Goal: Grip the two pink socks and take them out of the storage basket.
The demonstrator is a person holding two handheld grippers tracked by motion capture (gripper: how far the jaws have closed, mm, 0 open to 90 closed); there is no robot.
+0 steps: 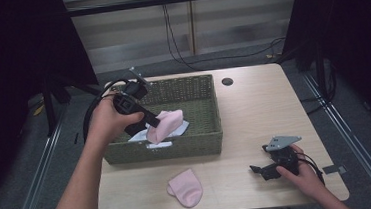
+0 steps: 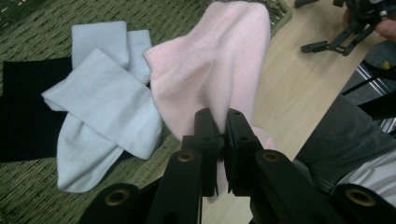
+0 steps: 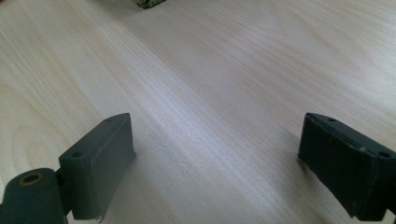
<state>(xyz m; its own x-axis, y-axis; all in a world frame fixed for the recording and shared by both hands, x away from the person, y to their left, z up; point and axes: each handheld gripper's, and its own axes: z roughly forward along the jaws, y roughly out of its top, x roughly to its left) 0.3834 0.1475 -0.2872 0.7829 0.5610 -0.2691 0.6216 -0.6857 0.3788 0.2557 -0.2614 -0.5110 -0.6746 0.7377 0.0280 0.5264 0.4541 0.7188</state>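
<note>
My left gripper (image 1: 152,121) (image 2: 222,122) is shut on a pink sock (image 1: 164,124) (image 2: 215,65), which hangs over the front of a green woven basket (image 1: 204,142). Pale blue socks (image 2: 100,105) and a black cloth (image 2: 21,109) lie on the basket floor beneath it. A second pink sock (image 1: 186,186) lies flat on the wooden table (image 1: 254,114), in front of the basket. At the table's front right my right gripper (image 1: 260,170) (image 3: 215,154) rests low over bare wood, open, nothing between its jaws.
A round dark hole (image 1: 227,81) sits in the tabletop behind the basket's right corner. Black curtains hang at both sides, and cables trail on the floor beyond the far edge. Metal rails run along the floor left and right.
</note>
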